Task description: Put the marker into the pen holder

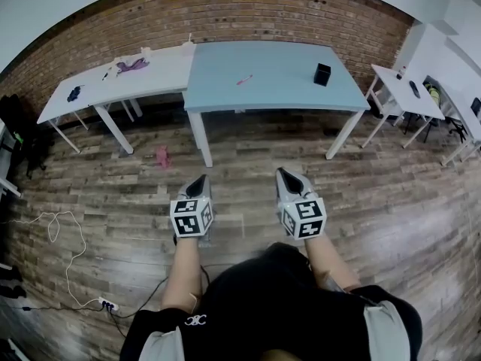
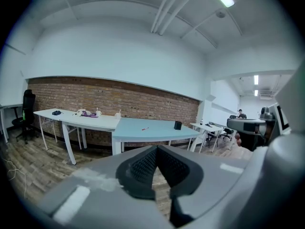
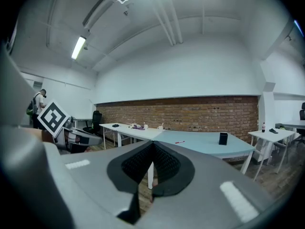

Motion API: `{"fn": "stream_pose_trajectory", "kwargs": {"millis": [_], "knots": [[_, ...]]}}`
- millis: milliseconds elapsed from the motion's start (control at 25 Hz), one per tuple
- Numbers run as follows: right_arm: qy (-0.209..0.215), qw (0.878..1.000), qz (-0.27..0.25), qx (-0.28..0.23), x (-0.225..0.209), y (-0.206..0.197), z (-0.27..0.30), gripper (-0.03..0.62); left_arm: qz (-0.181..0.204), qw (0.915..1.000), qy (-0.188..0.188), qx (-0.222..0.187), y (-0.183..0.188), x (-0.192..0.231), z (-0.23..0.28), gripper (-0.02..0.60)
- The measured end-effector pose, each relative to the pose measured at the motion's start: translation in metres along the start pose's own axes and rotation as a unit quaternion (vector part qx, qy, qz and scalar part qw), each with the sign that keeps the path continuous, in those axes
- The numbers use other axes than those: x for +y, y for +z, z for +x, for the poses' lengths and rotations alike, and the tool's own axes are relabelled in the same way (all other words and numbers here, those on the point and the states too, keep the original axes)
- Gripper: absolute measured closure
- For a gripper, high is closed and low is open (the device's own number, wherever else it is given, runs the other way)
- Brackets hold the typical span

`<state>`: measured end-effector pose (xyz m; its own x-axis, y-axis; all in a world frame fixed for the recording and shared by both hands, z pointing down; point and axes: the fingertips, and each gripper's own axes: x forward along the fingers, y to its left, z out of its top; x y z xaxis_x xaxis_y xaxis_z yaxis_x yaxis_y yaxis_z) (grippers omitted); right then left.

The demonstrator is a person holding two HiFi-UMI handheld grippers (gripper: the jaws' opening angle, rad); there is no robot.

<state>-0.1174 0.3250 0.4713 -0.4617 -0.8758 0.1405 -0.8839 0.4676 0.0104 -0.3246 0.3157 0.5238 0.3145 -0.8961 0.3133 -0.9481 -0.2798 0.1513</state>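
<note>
A person stands on a wood floor [image 1: 105, 194] and holds a gripper in each hand. The left gripper [image 1: 198, 180] is closed tight, with its two jaws pressed together and nothing between them. The right gripper [image 1: 285, 174] is closed the same way and holds nothing. Both are held low, side by side in front of the person, and point toward a blue table [image 1: 278, 92].

The marker [image 1: 244, 80] is a small red one. It lies flat on the blue table, near the middle. The pen holder [image 1: 322, 74] is a small black box. It stands upright on the same table, off to the right of the marker and well apart from it. Both grippers are well away from the table.

A white table [image 1: 161, 70] touches the blue table on its left side and has a few small things on it. Behind both tables is a brick wall [image 1: 263, 13].
</note>
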Motion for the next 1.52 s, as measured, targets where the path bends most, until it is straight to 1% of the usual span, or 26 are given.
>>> {"fn": "stream_pose_trajectory", "kwargs": {"millis": [240,480,600,680,840,960,1280,1400,1520], "knots": [[-0.003,1.0,-0.001,-0.008,-0.014,0.003,0.03,0.589,0.005,1.0,0.002,0.001,0.005,0.016,0.024,0.575],[0.002,1.0,-0.007,-0.018,-0.05,0.004,0.083,0.589,0.013,0.9998,0.016,-0.007,0.019,0.039,0.074,0.575],[0.005,1.0,0.0,-0.026,-0.078,0.004,0.126,0.589,0.015,0.9995,0.026,-0.006,0.028,0.053,0.114,0.575],[0.008,1.0,0.004,-0.023,-0.099,0.004,0.162,0.589,0.014,0.9993,0.033,0.0,0.036,0.064,0.147,0.575],[0.019,1.0,0.014,-0.019,-0.137,0.019,0.225,0.589,0.013,0.9992,0.038,0.008,0.068,0.076,0.212,0.575],[0.025,1.0,0.011,-0.012,-0.162,0.027,0.265,0.589,0.01,0.9993,0.035,0.009,0.089,0.079,0.258,0.575],[0.038,0.999,0.011,0.019,-0.234,0.031,0.357,0.589,0.003,0.9992,0.034,0.022,0.124,0.079,0.367,0.575],[0.044,0.999,0.009,0.028,-0.255,0.032,0.386,0.589,-0.006,0.999,0.033,0.03,0.133,0.081,0.404,0.575],[0.054,0.998,0.004,0.034,-0.273,0.034,0.412,0.589,-0.004,0.9988,0.038,0.032,0.145,0.082,0.437,0.575]]}}
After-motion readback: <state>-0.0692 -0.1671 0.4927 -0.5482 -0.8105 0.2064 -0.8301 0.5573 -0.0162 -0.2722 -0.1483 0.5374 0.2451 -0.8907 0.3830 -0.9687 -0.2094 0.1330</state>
